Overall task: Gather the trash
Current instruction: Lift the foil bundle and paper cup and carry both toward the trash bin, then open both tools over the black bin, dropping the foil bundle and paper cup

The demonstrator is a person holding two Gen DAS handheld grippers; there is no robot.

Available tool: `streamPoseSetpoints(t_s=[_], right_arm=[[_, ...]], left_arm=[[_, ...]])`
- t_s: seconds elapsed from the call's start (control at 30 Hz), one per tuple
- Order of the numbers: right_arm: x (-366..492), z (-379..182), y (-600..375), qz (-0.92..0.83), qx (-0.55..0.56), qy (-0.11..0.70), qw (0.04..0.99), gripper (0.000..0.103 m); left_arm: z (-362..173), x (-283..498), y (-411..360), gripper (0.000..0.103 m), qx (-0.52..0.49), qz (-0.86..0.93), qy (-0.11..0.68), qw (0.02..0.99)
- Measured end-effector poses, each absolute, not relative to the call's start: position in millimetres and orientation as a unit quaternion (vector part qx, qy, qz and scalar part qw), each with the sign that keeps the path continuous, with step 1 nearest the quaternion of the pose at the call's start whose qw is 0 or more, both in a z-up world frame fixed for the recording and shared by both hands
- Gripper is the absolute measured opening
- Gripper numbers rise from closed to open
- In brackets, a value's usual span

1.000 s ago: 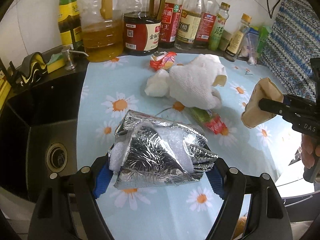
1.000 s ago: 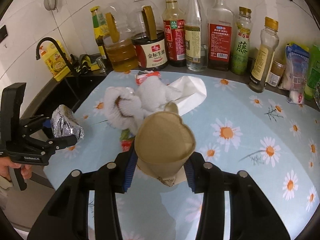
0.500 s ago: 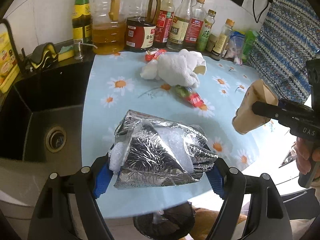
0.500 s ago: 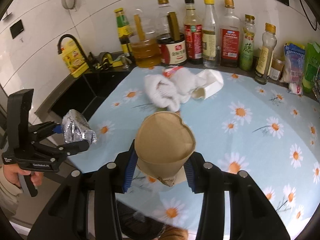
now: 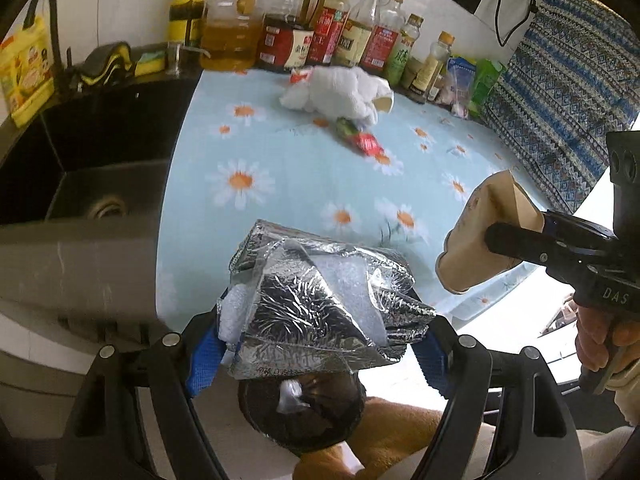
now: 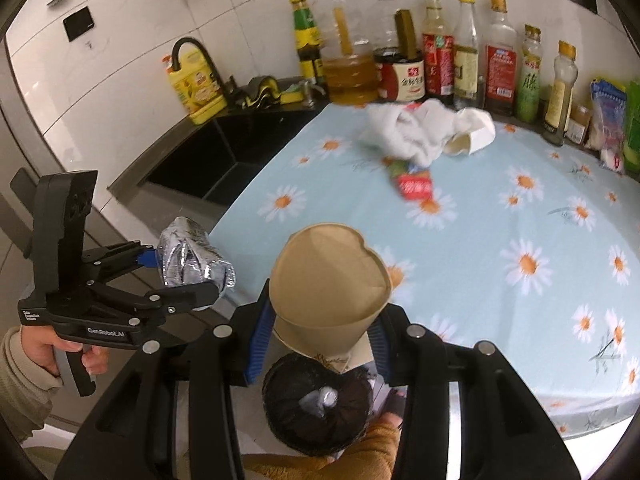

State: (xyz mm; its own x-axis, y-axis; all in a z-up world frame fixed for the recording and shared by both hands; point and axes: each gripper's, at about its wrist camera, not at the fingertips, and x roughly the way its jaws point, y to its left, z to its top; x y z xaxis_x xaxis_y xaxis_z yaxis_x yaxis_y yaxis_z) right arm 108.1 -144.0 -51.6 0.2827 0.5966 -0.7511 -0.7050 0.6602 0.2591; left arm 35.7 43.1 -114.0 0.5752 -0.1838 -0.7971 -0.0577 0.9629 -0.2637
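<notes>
We grip a crumpled foil wrapper (image 5: 320, 304) in our left gripper (image 5: 320, 356) and a brown paper cup (image 6: 330, 280) in our right gripper (image 6: 316, 344), both past the tablecloth's (image 6: 500, 216) near edge above a black-lined bin (image 6: 318, 404); a white towel (image 6: 404, 132) and a red wrapper (image 6: 414, 186) lie far back before the bottles (image 6: 440, 68).

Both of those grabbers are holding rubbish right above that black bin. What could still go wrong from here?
The foil wrapper is bulky and overhangs the left gripper, so it could catch on the trash bin rim or fall beside it. The brown paper cup in the right gripper is squeezed and may stick. A red wrapper and white cloth remain on the table.
</notes>
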Motion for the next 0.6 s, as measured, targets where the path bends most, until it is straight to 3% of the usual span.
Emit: streamPoseSetpoints(t_s=[0.6], right_arm=[[63,-117,-139,0.408,-0.08,0.513,0.751,0.044]], left_arm=[[-181,-15,29,0.078,-0.174,-0.048,0.526,0.831]])
